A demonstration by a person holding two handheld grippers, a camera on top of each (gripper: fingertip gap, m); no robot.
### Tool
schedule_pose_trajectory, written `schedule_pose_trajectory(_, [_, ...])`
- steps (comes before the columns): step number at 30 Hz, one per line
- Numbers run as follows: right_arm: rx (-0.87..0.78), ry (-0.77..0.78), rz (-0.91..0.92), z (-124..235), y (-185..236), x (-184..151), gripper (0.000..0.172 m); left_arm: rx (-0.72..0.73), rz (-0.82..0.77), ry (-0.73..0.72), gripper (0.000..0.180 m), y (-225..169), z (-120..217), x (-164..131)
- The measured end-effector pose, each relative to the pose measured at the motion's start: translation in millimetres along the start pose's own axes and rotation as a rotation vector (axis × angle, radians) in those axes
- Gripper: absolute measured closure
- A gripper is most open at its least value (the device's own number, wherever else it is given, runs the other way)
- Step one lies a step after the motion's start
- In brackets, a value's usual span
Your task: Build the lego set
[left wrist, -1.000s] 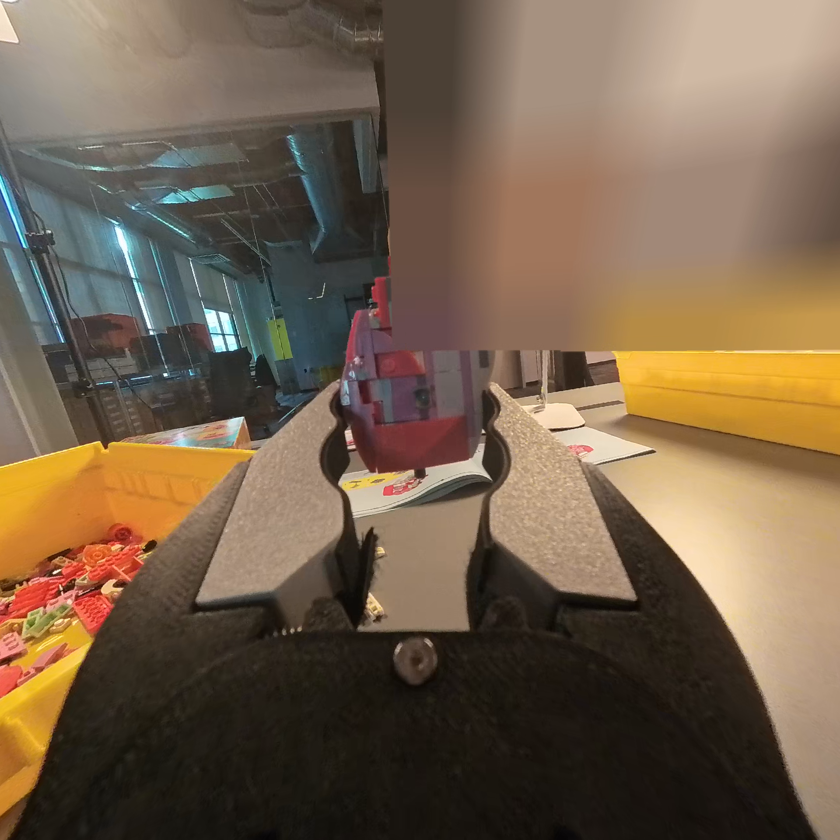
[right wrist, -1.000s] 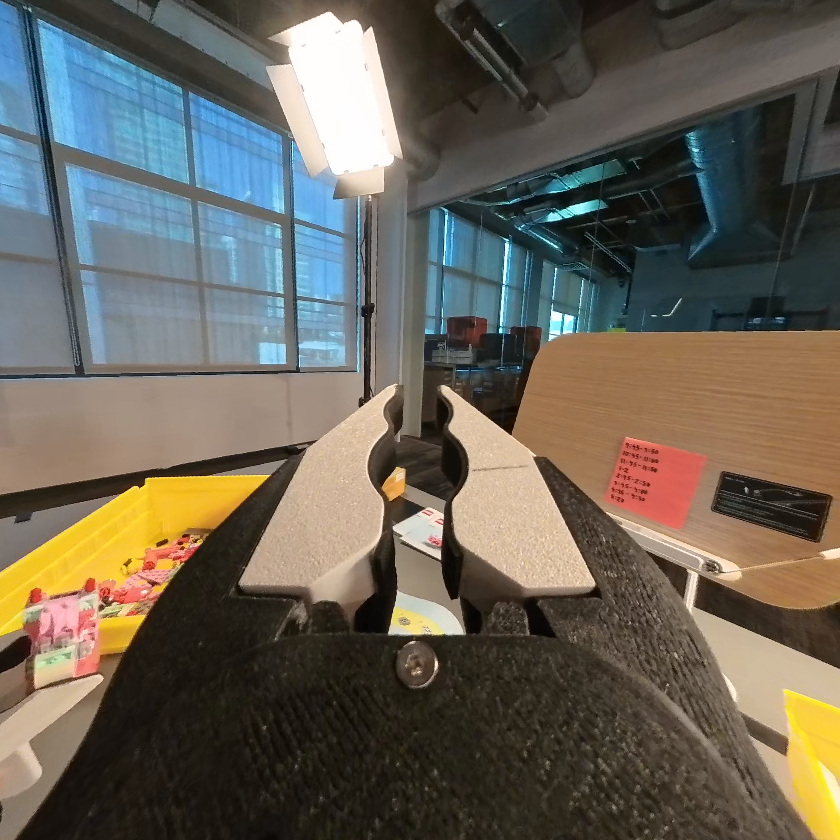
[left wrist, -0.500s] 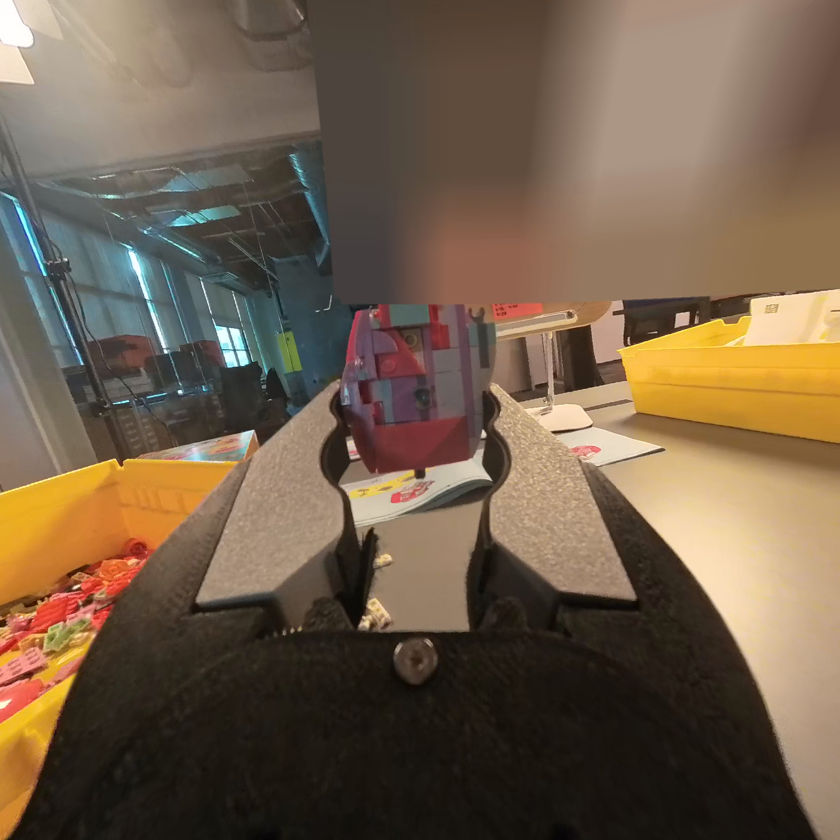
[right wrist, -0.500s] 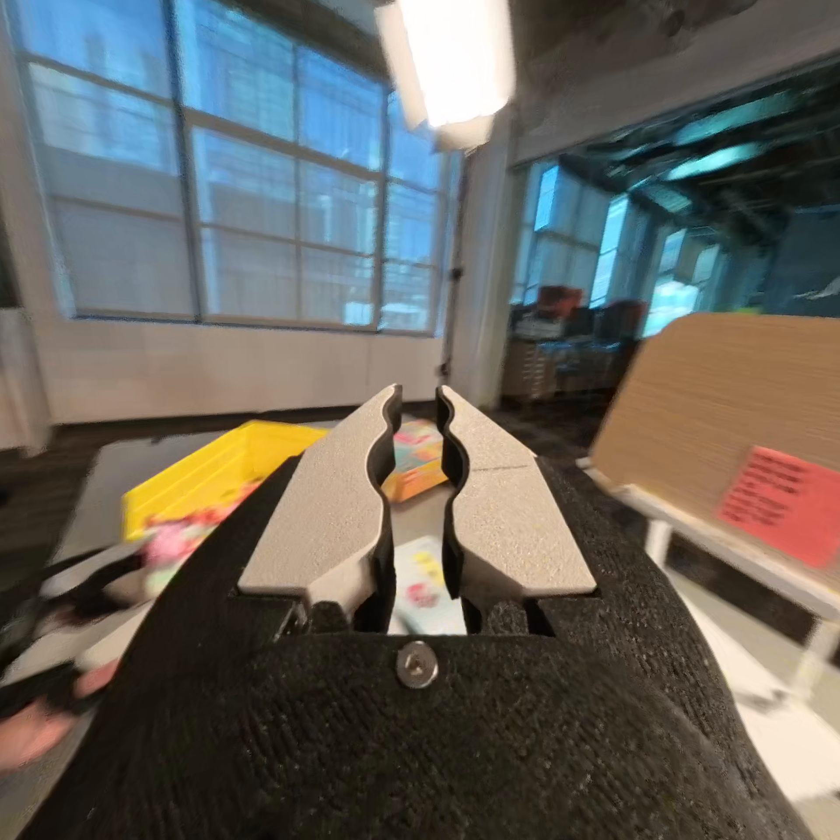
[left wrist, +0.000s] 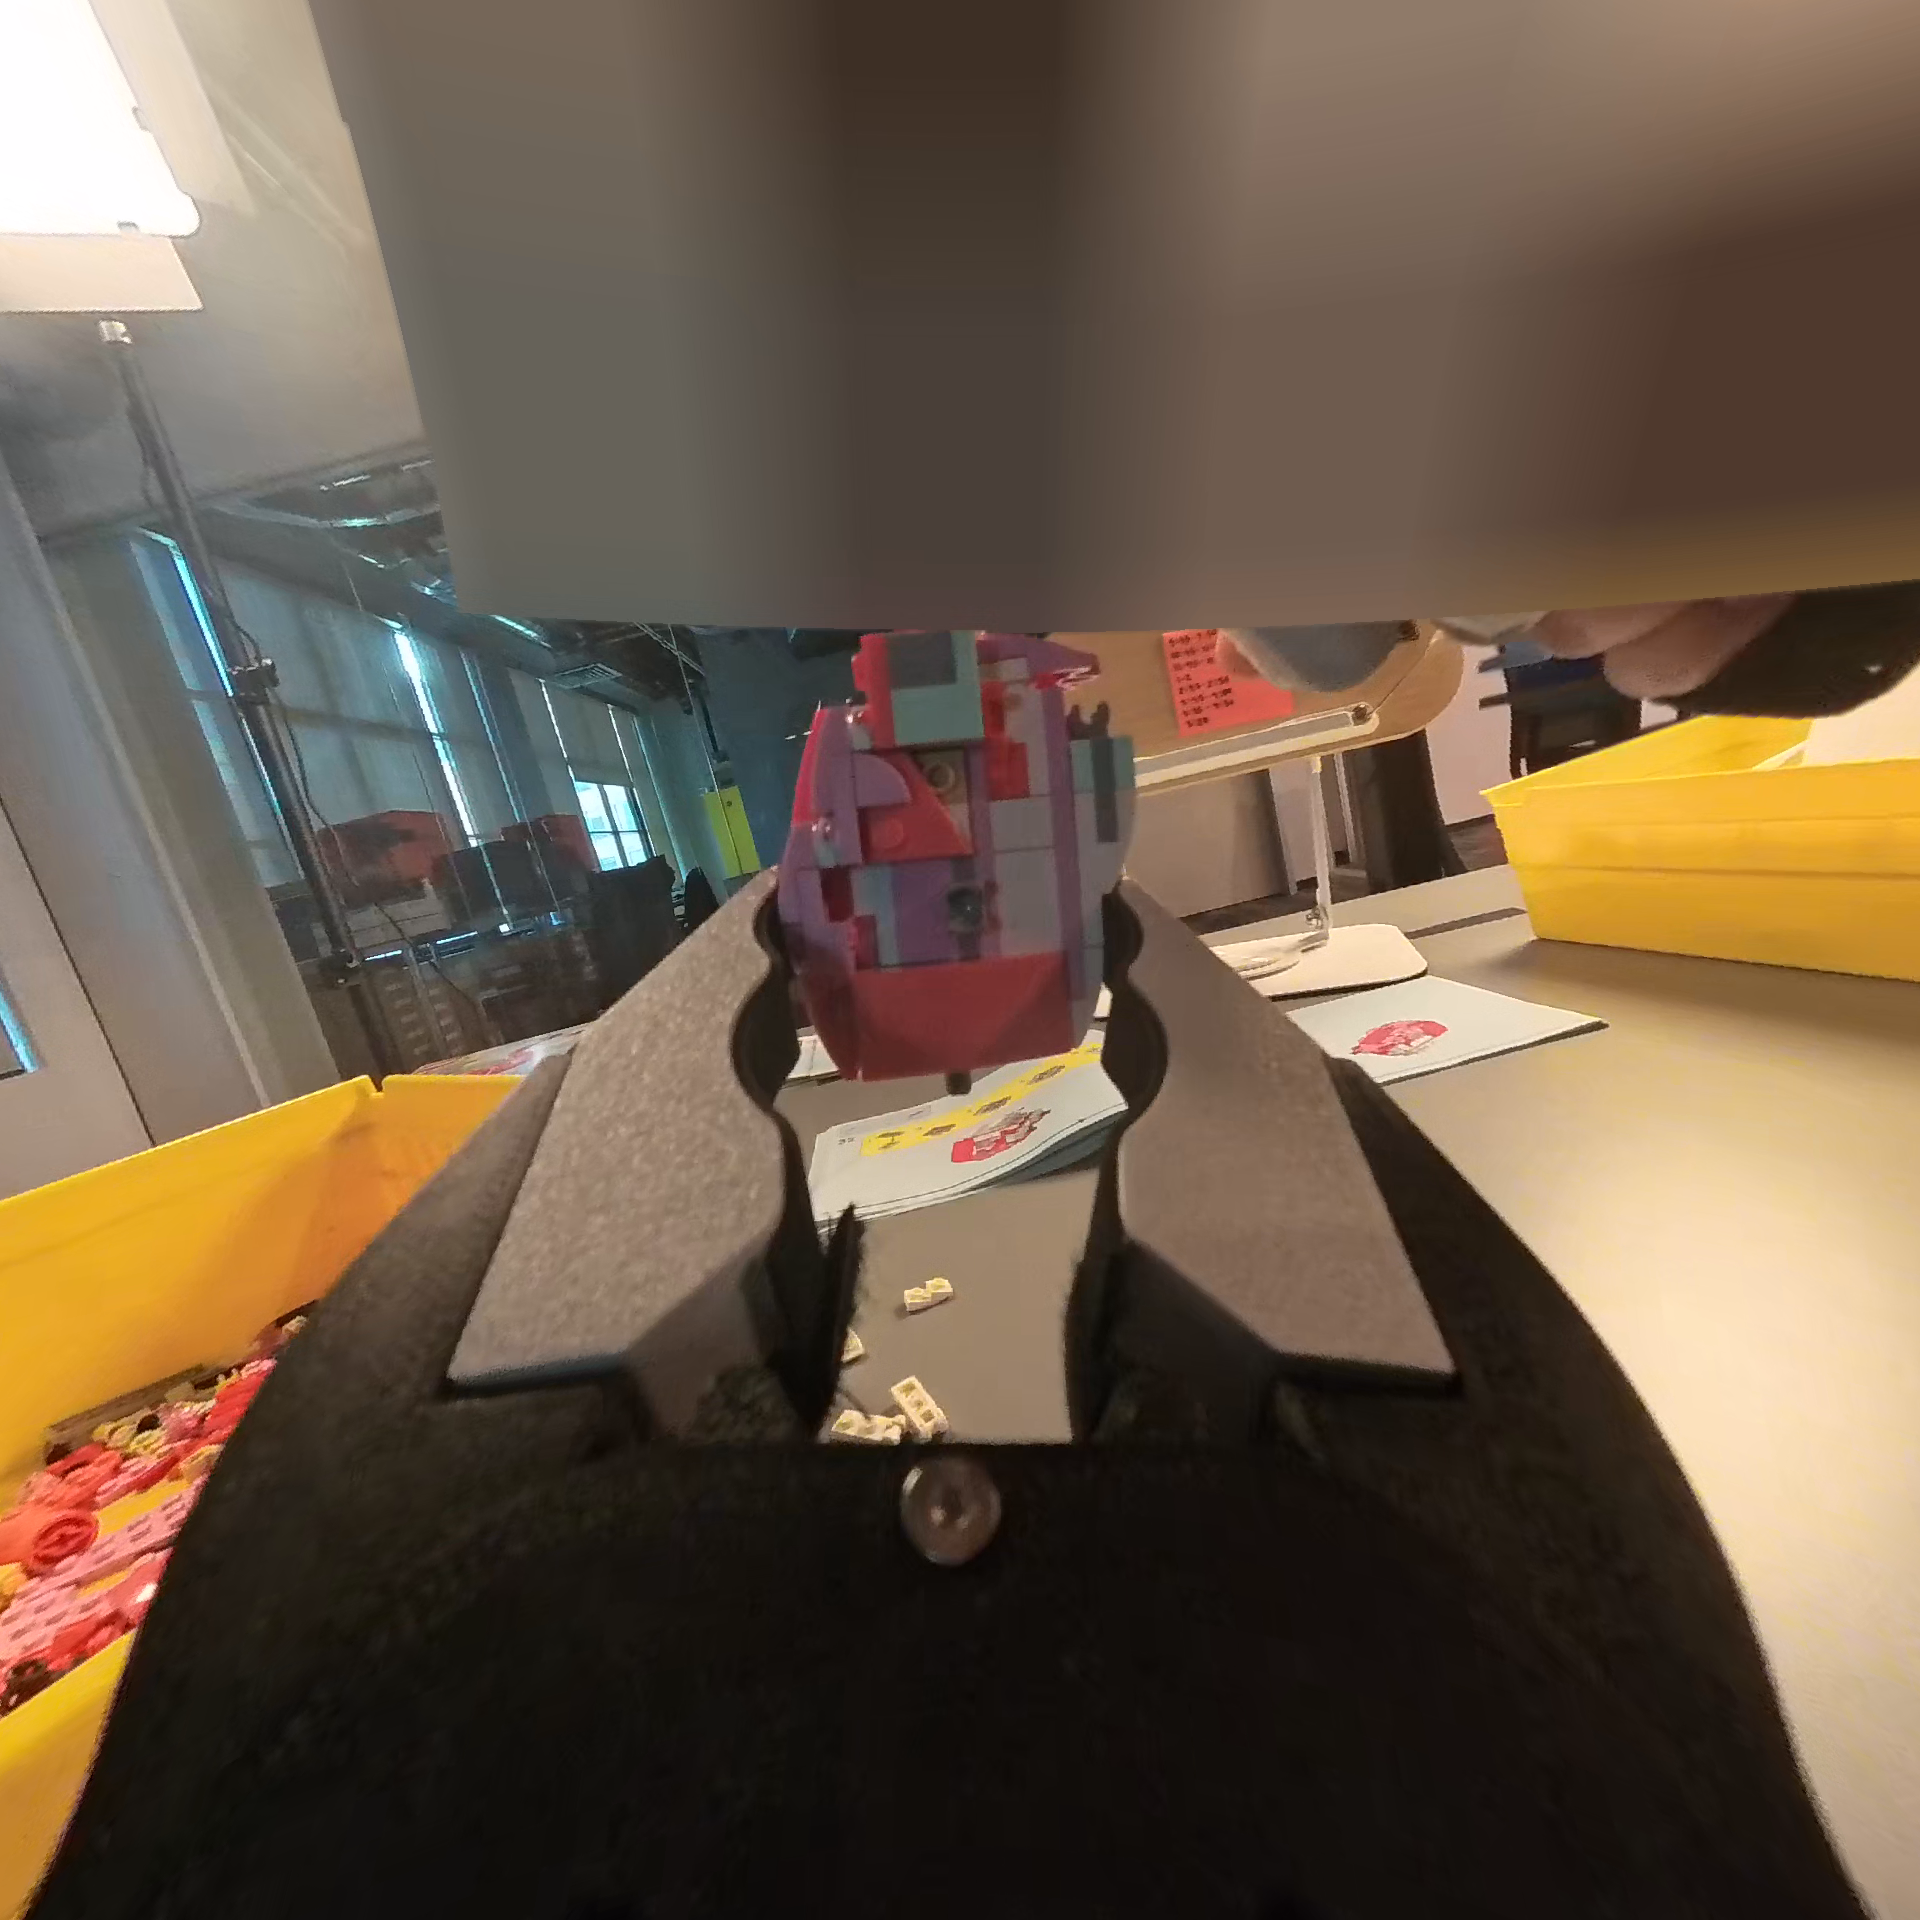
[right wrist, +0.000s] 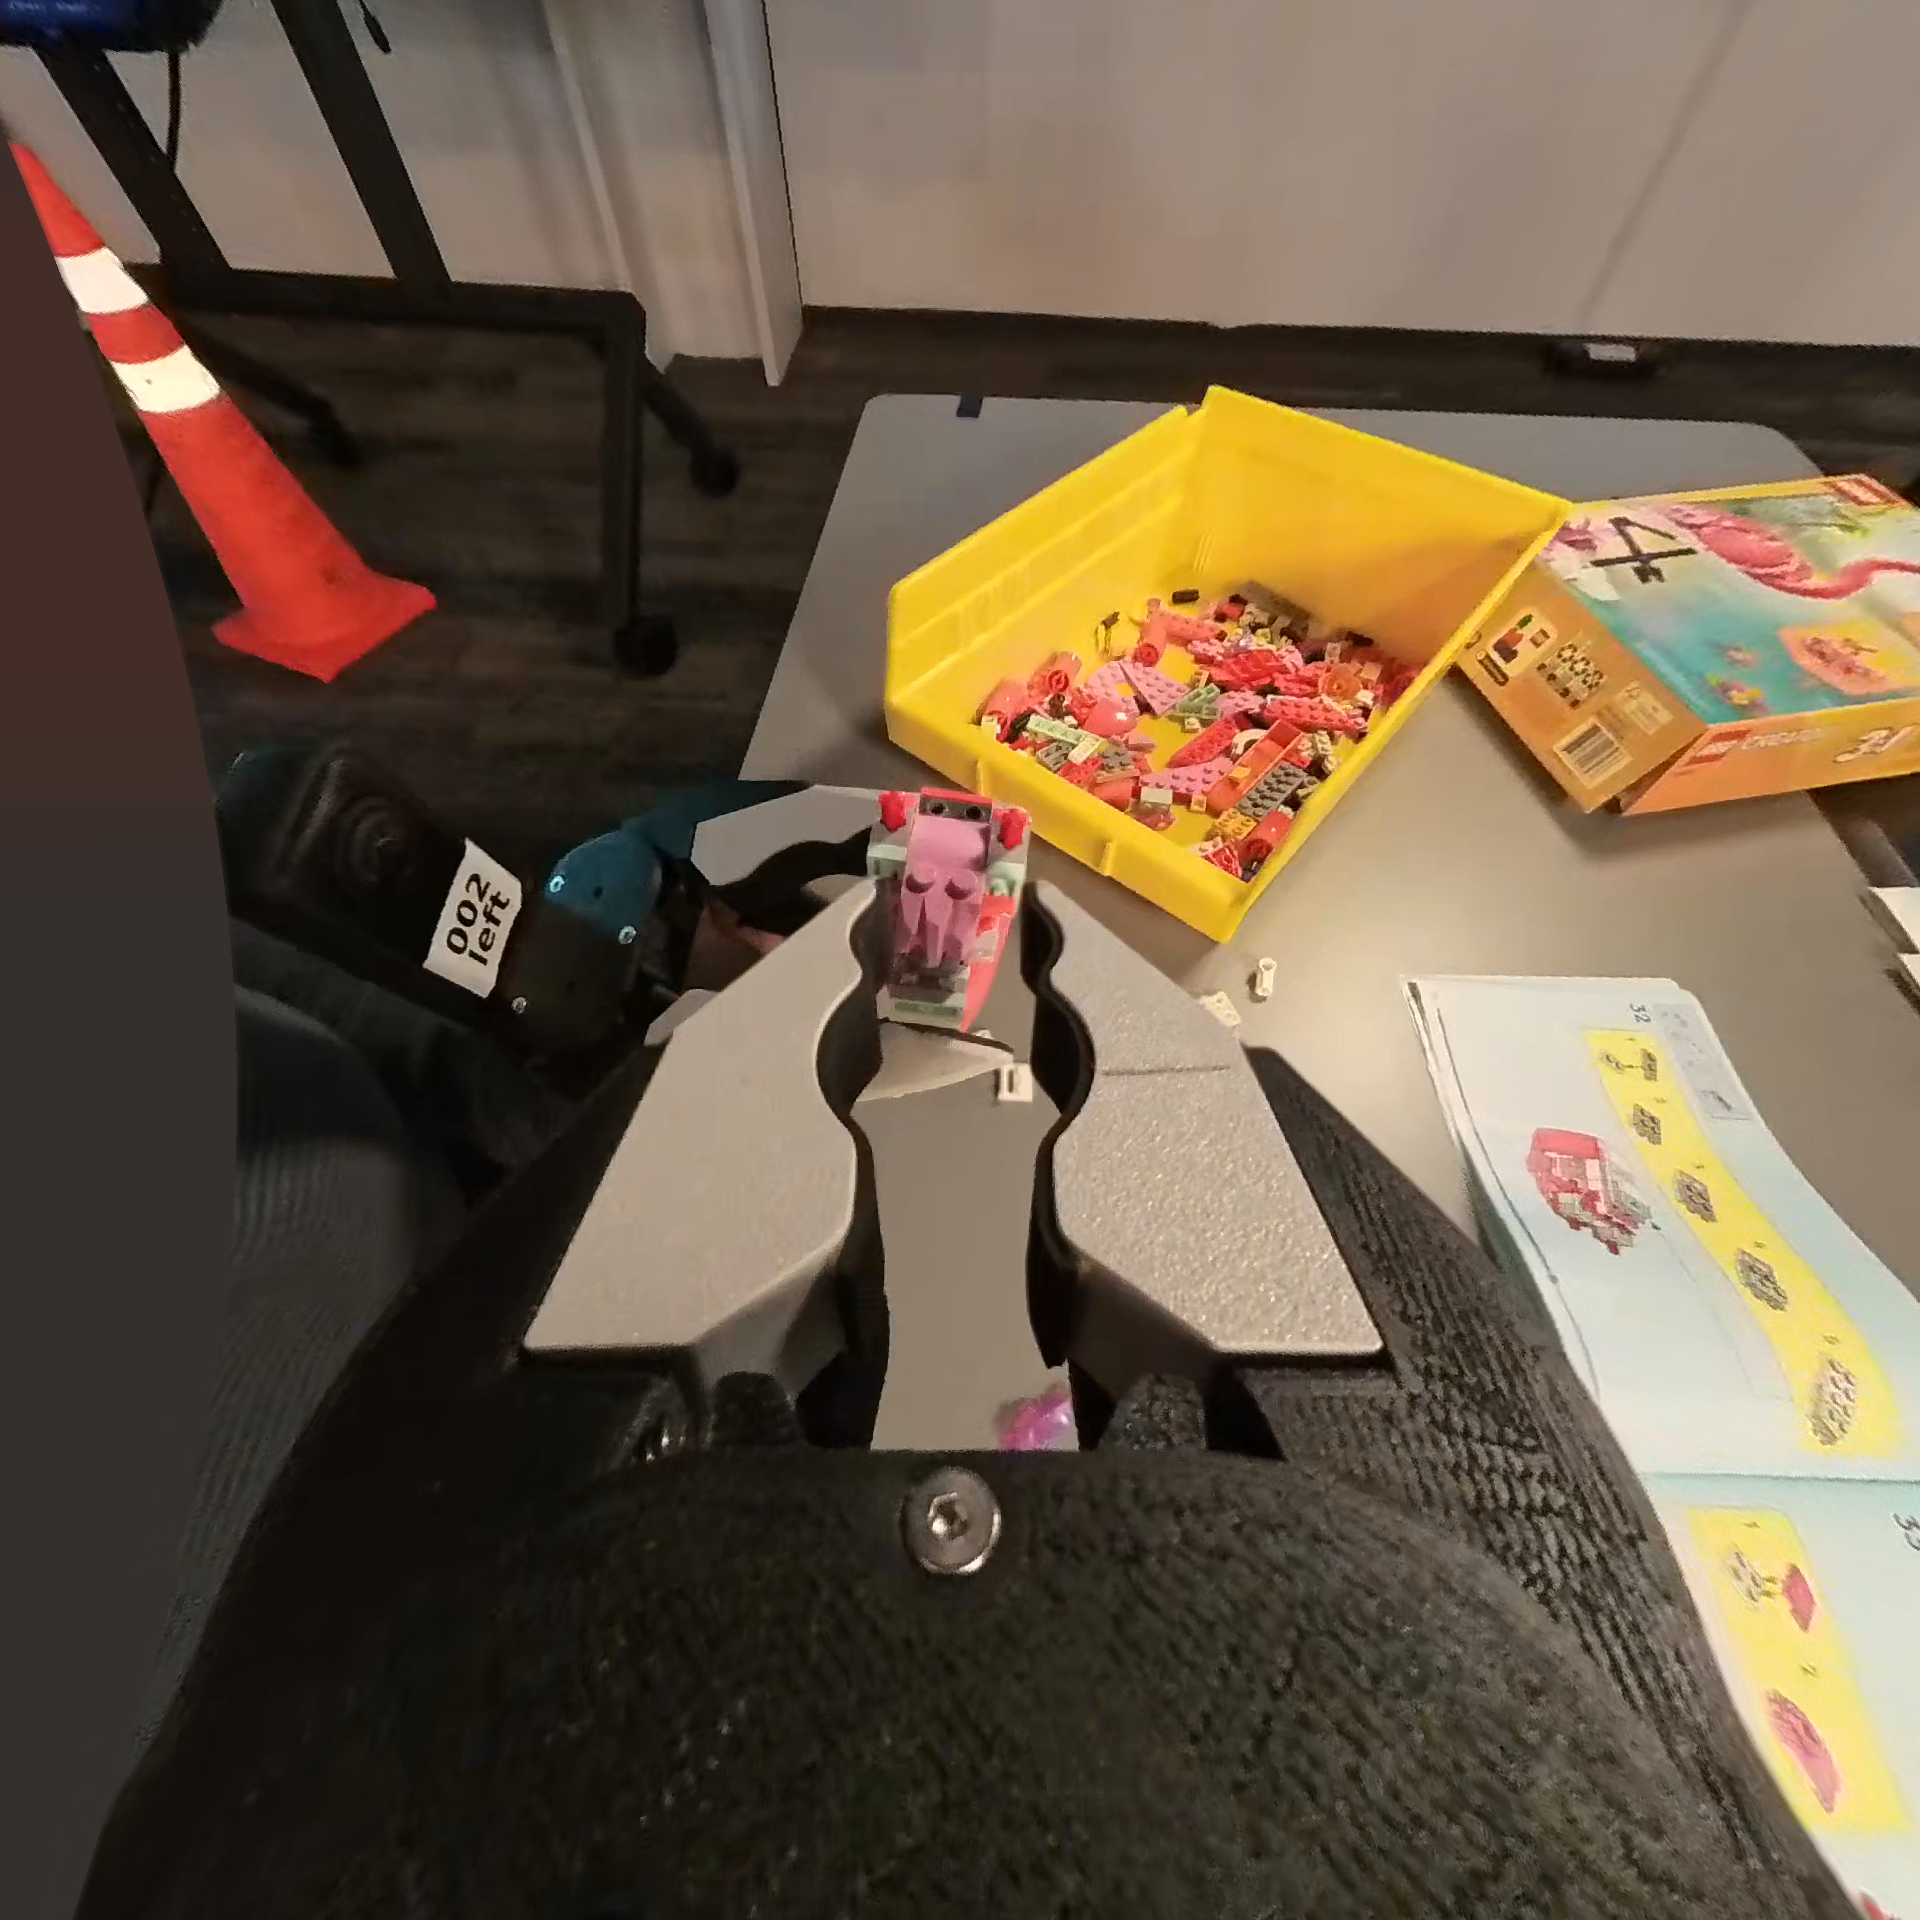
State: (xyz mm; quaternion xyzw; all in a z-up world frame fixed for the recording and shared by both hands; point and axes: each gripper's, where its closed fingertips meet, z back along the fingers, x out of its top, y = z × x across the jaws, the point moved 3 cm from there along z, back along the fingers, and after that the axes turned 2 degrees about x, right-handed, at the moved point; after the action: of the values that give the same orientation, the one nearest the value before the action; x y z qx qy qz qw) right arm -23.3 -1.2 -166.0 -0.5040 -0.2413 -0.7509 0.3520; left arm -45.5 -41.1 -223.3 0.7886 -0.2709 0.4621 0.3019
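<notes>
— Pinching a brick-built model [left wrist: 951, 883], red, purple and pale teal: that's the left hand-held gripper [left wrist: 948, 935], both fingertips pressed on its sides, model raised clear of the grey worktop [left wrist: 1662, 1195].

— And the right hand-held gripper [right wrist: 940, 925]?

— Jaws parted. Same model [right wrist: 940, 914] shows between its fingertips, with a gap on both sides; whether it sits at their depth or beyond, cannot tell.

— Surroundings?

— Small white bricks [left wrist: 904, 1403] loose on the worktop beneath the left gripper. Open instruction booklet [right wrist: 1662, 1195] just right. Yellow bin [right wrist: 1039, 582] of loose red and pink bricks [right wrist: 1226, 717] beyond, set's box [right wrist: 1714, 644] touching its far-right corner. Second yellow bin [left wrist: 1714, 873] well apart. Orange traffic cone [right wrist: 229, 468] on the floor.
</notes>
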Motion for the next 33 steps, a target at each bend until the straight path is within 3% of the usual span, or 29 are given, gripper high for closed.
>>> schedule_pose_trajectory(23, [0.004,-0.023,-0.014,-15,3,2,0.158,0.054,0.030,0.003,0.124,9,3,1])
schedule_pose_trajectory(33, [-0.051,-0.208,-0.002,-37,1,11,0.158,0.138,0.108,0.009,0.124,29,3,-1])
